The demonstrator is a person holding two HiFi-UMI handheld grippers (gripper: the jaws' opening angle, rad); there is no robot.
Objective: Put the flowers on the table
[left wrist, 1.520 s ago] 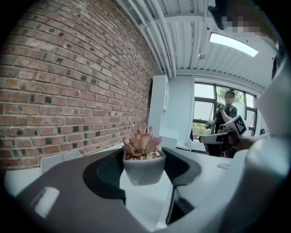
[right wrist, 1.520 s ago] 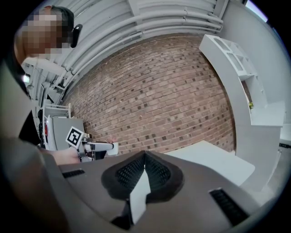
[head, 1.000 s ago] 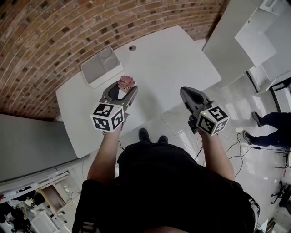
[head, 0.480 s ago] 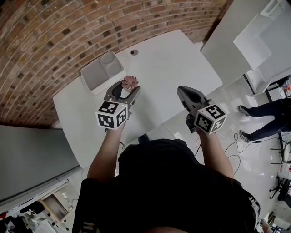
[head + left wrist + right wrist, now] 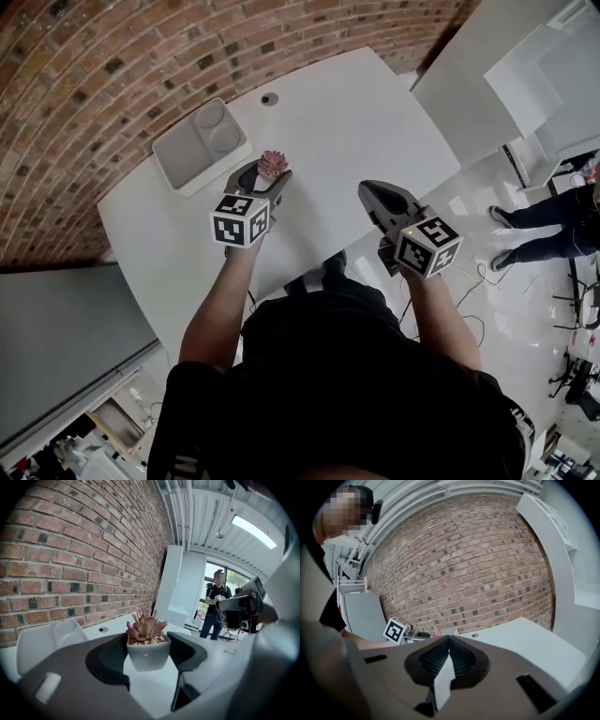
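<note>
A small white pot [image 5: 148, 655] with a pink succulent [image 5: 145, 627] is clamped between the jaws of my left gripper [image 5: 148, 654], held above the white table [image 5: 140, 693]. In the head view the same succulent [image 5: 273, 164] shows at the tip of the left gripper [image 5: 265, 178], over the table's middle [image 5: 347, 122]. My right gripper [image 5: 381, 194] hovers near the table's front edge, jaws shut with nothing between them. In the right gripper view its tips [image 5: 449, 638] meet, and the left gripper's marker cube [image 5: 395, 631] shows at the left.
A white two-compartment tray [image 5: 194, 144] lies on the table at the far left, close to the brick wall [image 5: 94, 75]. A small round hole [image 5: 270, 97] sits near the table's far edge. A person [image 5: 213, 604] stands beyond the table; legs [image 5: 548, 230] show at the right.
The left gripper has carried the potted succulent a little forward over the table. The right gripper has drifted slightly left, still shut.
</note>
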